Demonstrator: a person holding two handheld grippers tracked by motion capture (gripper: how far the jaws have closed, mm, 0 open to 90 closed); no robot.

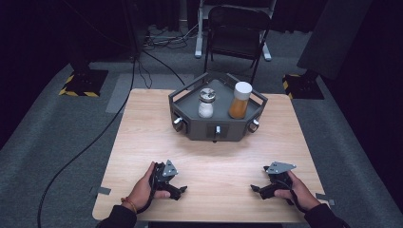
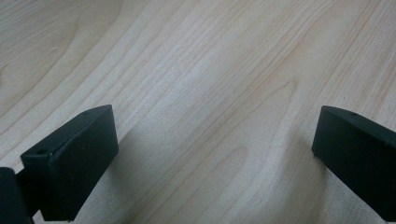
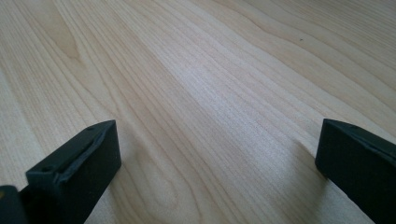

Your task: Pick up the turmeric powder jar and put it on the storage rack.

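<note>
A dark grey angular tray [image 1: 190, 124] stands at the far middle of the wooden table [image 1: 142, 142]. On it are a clear shaker with white grains and a metal lid [image 1: 206, 102] and a jar of orange powder with a white lid [image 1: 240, 100]. My left gripper [image 1: 179, 191] rests near the front left, held in a hand, pointing right. Its jaws stand wide apart over bare wood, fingers [image 2: 74, 158] empty. My right gripper [image 1: 255, 190] rests near the front right, pointing left. It is open too, with only wood grain between its fingers [image 3: 79, 168].
Three knobs show on the tray's front faces, one in the middle [image 1: 217, 129]. A black folding chair [image 1: 236, 33] stands behind the table. Cables [image 1: 95, 137] run over the grey carpet at left. Stand bases with yellow-black tape [image 1: 81, 83] sit at both far corners.
</note>
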